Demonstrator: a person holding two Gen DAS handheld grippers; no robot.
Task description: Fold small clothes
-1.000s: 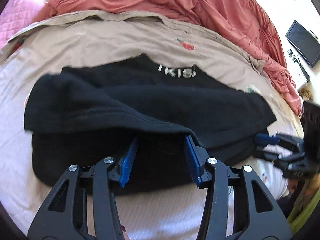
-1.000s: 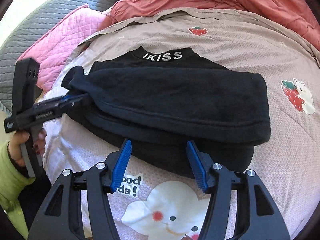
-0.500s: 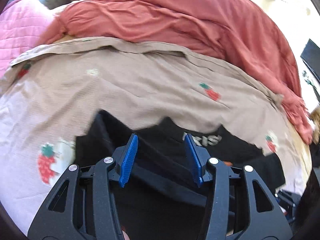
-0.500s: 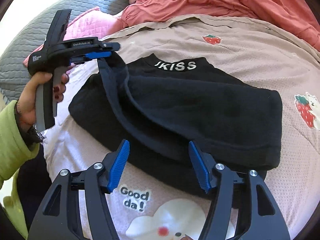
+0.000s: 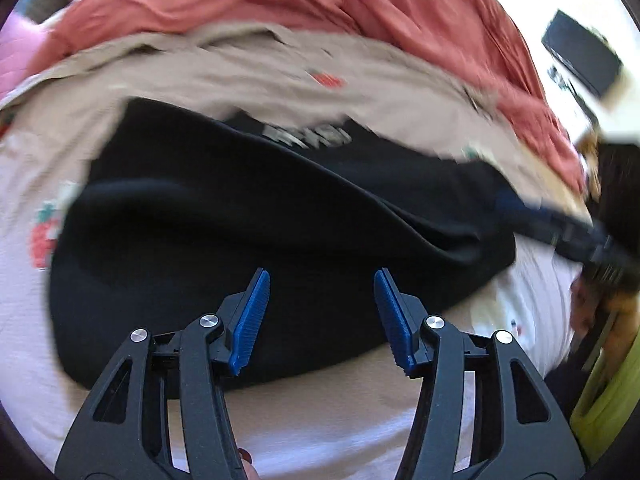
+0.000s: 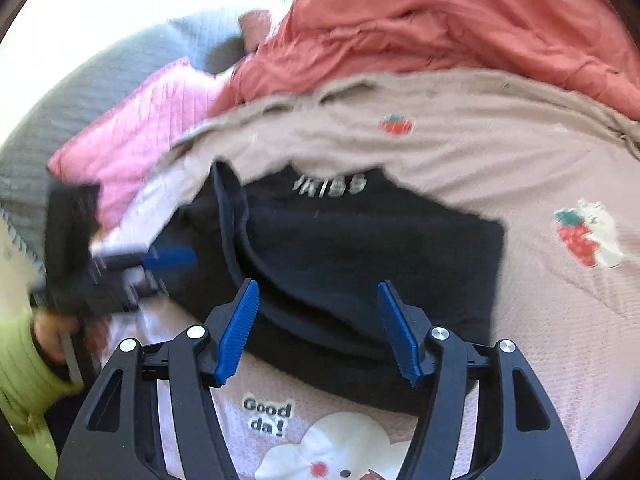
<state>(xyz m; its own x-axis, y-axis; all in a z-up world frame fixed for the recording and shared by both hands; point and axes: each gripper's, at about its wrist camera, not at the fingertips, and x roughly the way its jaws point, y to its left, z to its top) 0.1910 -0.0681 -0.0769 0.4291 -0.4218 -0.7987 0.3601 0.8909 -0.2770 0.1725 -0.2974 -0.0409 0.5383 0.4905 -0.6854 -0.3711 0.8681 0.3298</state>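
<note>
- Black garment (image 6: 360,248) lies part-folded on the bedspread (image 6: 500,152).
- Left gripper (image 5: 322,292): jaws just opening, apart, empty.
- Right gripper (image 6: 318,304): jaws apart, empty.

Bright daylight, motion blur, fisheye-warped edges.

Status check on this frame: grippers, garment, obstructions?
Left gripper just opening, empty; right gripper open, empty. Black fleece top part-folded on beige strawberry-print bedspread. Nothing obstructing.

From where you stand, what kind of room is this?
Most likely a bedroom: the black garment lies on a strawberry-print bedspread, with a rumpled red duvet and a pink pillow behind it.
</note>
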